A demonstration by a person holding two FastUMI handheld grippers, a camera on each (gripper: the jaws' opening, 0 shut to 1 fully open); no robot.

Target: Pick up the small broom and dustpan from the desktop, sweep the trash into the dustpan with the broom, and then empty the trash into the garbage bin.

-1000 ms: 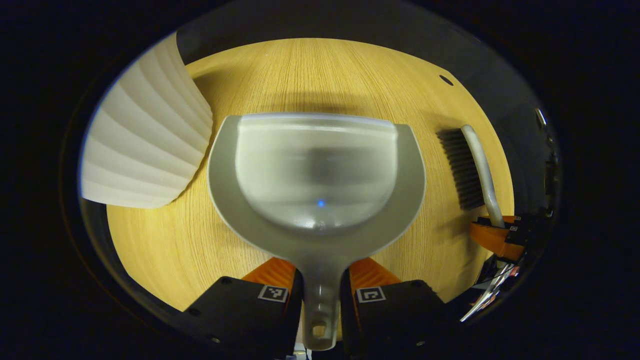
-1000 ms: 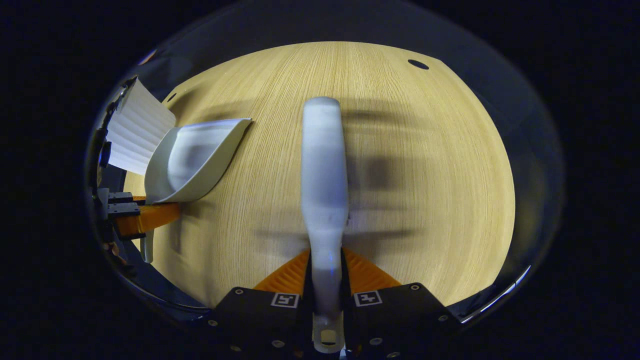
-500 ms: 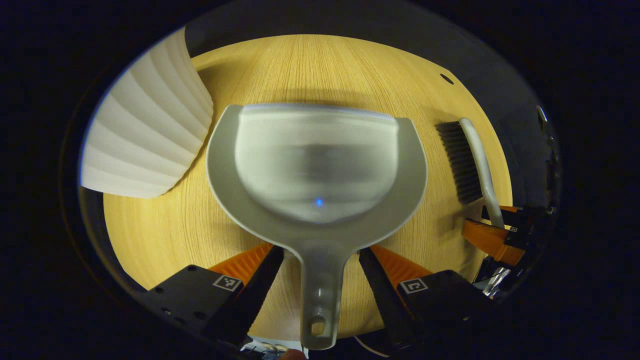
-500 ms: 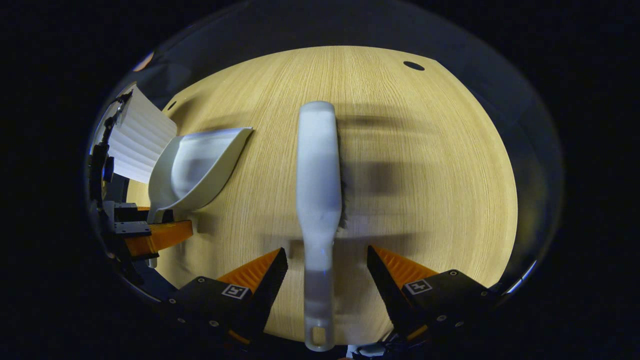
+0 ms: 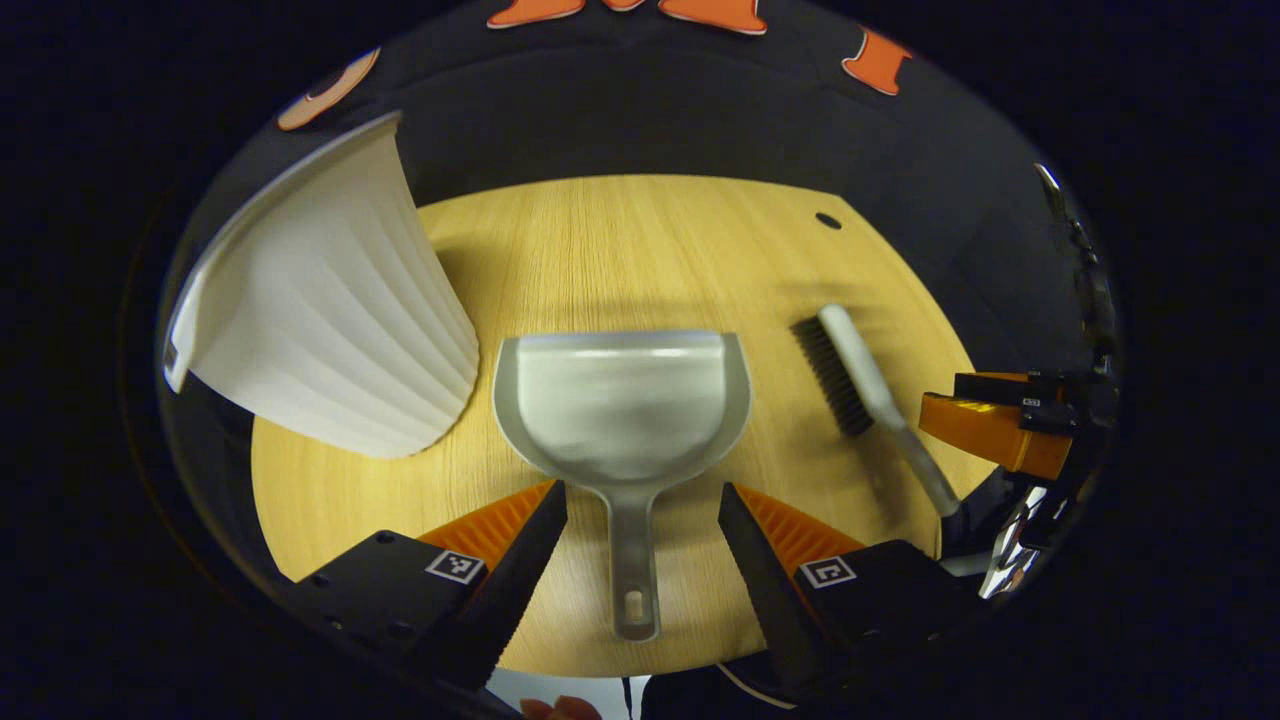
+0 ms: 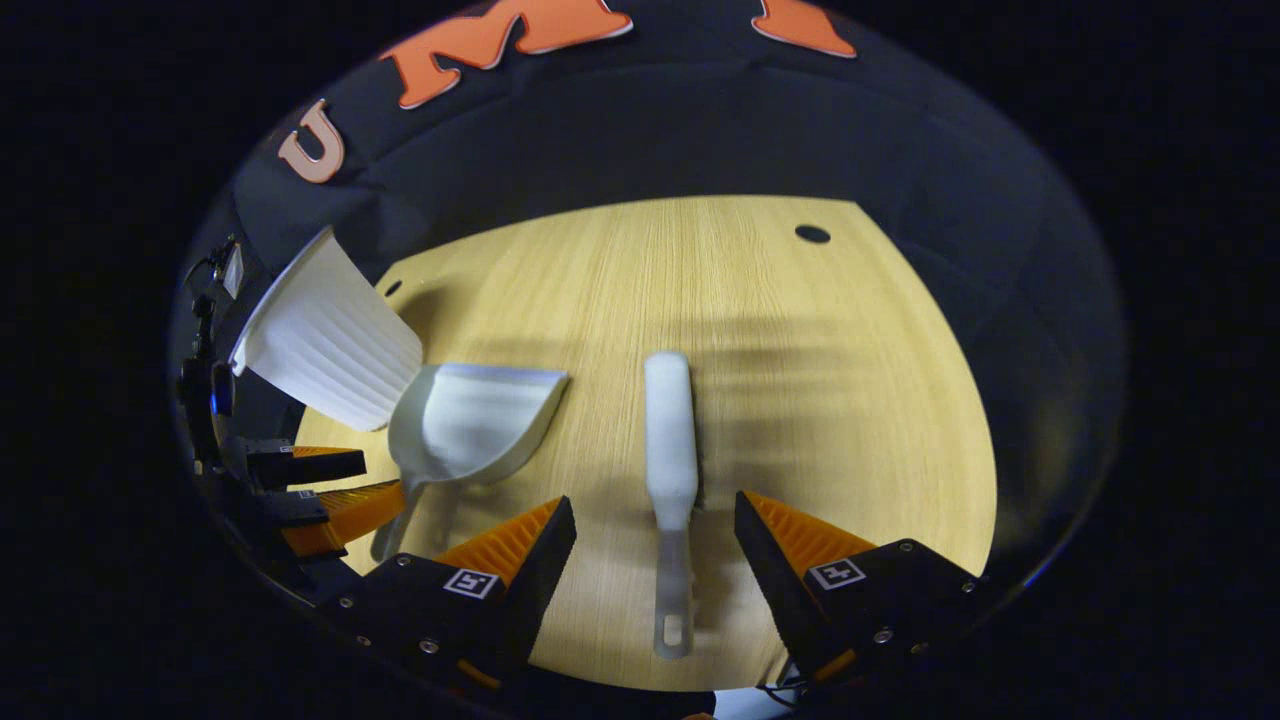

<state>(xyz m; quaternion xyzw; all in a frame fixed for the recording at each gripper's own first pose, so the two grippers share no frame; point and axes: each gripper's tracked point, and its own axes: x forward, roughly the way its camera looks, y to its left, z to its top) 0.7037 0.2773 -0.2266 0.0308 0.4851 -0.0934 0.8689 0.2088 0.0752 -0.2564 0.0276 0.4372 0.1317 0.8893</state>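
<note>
Left gripper view: dustpan (image 5: 622,400) empty beside bin (image 5: 330,310).

Light wood desktop (image 5: 640,250). Dustpan (image 5: 622,400) lies flat at centre; ribbed white bin (image 5: 330,320) just left; broom (image 5: 860,380) to its right.

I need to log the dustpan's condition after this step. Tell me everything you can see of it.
The dustpan is pale grey, smooth, plastic-looking, with a shallow scoop, raised sides and a narrow handle with a hanging hole at its end. It lies flat on the wooden desktop, mouth facing away, and looks empty. Its handle lies between the open fingers of the left gripper, untouched. The ribbed white garbage bin stands close on one side, the broom apart on the other.
</note>
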